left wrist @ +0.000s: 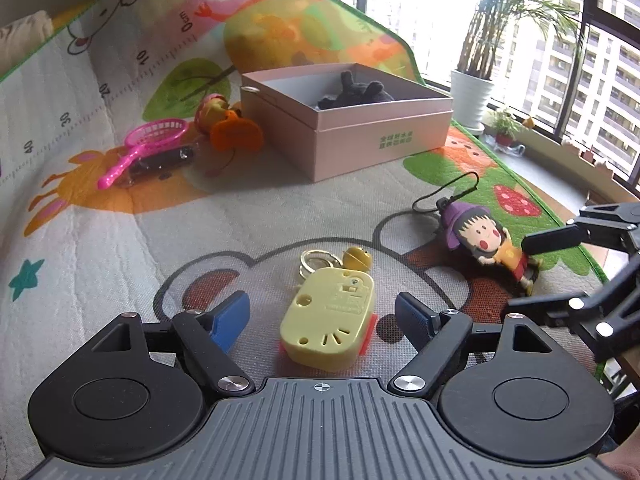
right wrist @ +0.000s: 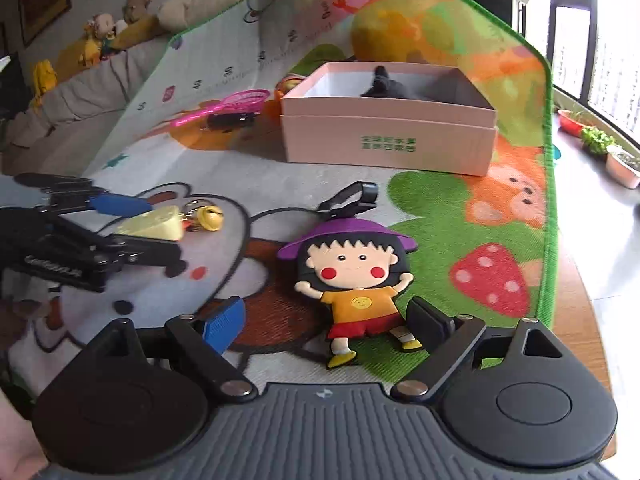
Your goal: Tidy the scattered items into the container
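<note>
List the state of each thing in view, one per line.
Pink box: open, grey plush inside.
Yellow keychain: on the mat, between open left hand-held gripper fingers, not gripped.
Girl figure: flat on the mat, legs between open right hand-held gripper fingers.
Pink net: on the mat, outside the box.

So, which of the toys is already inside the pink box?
Only the dark grey plush toy; it lies in the pink cardboard box, while the other toys remain on the mat.
</note>
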`<control>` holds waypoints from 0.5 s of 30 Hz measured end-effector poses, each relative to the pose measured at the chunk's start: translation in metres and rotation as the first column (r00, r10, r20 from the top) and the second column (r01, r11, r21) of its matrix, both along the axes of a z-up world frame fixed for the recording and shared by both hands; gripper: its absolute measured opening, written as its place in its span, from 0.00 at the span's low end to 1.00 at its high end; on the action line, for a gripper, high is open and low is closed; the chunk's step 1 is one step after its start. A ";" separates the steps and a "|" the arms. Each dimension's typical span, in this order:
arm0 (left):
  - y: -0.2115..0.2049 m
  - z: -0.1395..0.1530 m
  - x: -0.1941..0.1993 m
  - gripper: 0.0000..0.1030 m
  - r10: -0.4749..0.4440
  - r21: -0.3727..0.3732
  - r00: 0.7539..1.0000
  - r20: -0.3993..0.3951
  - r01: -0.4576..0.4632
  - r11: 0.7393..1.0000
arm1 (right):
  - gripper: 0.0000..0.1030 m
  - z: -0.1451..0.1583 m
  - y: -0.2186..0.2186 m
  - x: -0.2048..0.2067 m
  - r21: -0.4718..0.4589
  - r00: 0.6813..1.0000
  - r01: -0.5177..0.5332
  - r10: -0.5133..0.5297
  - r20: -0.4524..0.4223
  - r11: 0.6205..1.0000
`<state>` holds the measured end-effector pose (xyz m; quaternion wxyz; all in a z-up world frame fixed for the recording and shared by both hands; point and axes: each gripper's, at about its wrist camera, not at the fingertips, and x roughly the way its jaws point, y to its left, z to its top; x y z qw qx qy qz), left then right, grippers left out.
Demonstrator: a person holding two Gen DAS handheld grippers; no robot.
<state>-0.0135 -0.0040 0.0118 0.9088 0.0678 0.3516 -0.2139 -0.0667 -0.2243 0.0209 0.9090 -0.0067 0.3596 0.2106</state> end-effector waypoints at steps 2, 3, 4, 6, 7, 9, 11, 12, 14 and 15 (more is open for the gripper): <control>0.002 0.001 0.000 0.84 0.009 -0.001 1.000 0.000 -0.009 1.000 | 0.86 0.005 0.007 -0.009 -0.018 0.999 -0.008 0.009 0.053 1.000; 0.003 0.001 -0.001 0.86 0.012 -0.003 1.000 0.002 -0.012 1.000 | 0.86 0.008 0.009 -0.010 -0.044 0.996 0.018 -0.015 0.088 0.999; 0.004 0.001 -0.002 0.87 0.014 -0.007 1.000 0.003 -0.014 1.000 | 0.86 0.009 0.008 -0.008 -0.056 0.993 0.053 -0.046 0.109 0.997; 0.005 0.002 -0.003 0.88 0.017 -0.011 1.000 0.004 -0.017 1.000 | 0.87 0.009 0.002 0.004 -0.034 0.987 0.134 -0.130 0.098 0.990; 0.005 0.001 -0.003 0.88 0.019 -0.013 1.000 0.003 -0.019 1.000 | 0.87 0.008 -0.002 0.011 -0.012 0.984 0.162 -0.161 0.079 0.987; 0.005 0.001 -0.004 0.88 0.016 -0.012 1.000 0.001 -0.016 1.000 | 0.87 0.004 -0.005 0.024 0.019 0.981 0.190 -0.191 0.045 0.982; 0.004 0.001 -0.006 0.88 0.011 -0.010 1.000 -0.001 -0.011 1.000 | 0.87 0.000 -0.001 0.032 0.013 0.982 0.186 -0.186 0.028 0.983; 0.004 0.001 -0.006 0.89 0.009 -0.010 1.000 -0.001 -0.009 1.000 | 0.87 -0.003 0.003 0.035 0.000 0.984 0.177 -0.177 0.021 0.984; 0.003 0.000 -0.007 0.91 0.007 -0.011 1.000 0.000 -0.007 1.000 | 0.89 -0.008 0.014 0.037 -0.043 0.985 0.169 -0.168 0.027 0.985; 0.002 0.000 -0.007 0.91 0.006 -0.010 1.000 0.001 -0.006 1.000 | 0.89 -0.009 0.019 0.038 -0.073 0.986 0.163 -0.161 0.040 0.984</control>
